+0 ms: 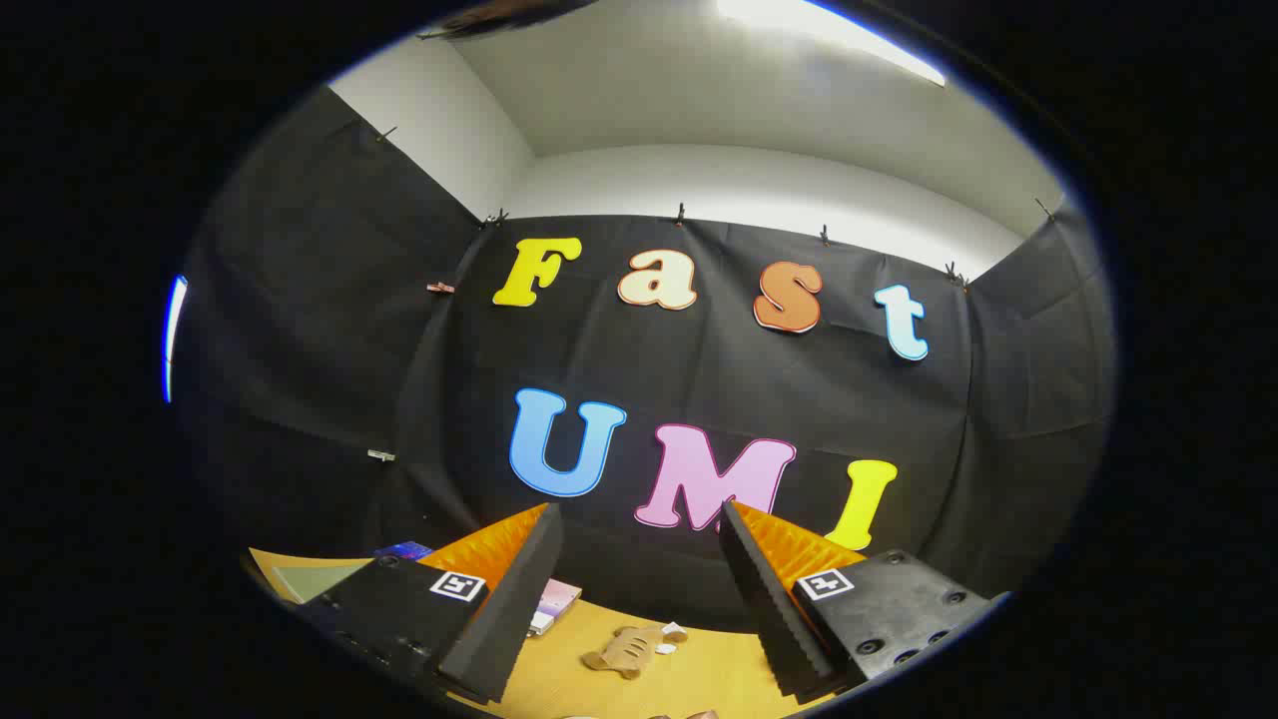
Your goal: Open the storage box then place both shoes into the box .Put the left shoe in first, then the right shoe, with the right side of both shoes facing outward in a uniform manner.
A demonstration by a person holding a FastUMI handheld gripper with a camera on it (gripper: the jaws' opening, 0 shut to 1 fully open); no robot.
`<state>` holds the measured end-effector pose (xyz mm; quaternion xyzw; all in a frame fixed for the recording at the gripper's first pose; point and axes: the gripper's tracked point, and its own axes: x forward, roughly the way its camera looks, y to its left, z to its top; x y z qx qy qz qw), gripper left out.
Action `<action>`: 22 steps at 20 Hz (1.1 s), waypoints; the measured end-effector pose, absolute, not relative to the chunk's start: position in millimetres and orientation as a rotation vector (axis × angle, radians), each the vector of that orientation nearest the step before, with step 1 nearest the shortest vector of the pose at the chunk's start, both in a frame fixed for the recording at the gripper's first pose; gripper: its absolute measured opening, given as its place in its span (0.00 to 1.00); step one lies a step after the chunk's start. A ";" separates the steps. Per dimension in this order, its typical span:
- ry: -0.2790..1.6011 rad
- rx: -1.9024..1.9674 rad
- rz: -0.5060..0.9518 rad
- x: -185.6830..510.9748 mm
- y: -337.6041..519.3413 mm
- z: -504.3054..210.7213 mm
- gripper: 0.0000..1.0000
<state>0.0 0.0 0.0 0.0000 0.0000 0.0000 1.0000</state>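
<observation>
Between our spread, empty gripper [639, 584] fingers, we are seeing a tan shoe [624, 651] lying on the table [699, 669] beyond; aiming this high, we are risking a blind, misjudged descent.

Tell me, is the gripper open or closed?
Open. The gripper has its two fingers spread wide apart with nothing between them, above the wooden table.

Recording booth — black cloth walls [319, 330], wooden table [699, 669], white ceiling [699, 100]
</observation>
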 end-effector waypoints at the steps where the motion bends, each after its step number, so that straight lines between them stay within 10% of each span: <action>1: 0.000 0.004 0.003 1.6 2.4 0.0 0.97; 22: 0.071 0.092 0.153 10.4 47.9 -13.1 0.97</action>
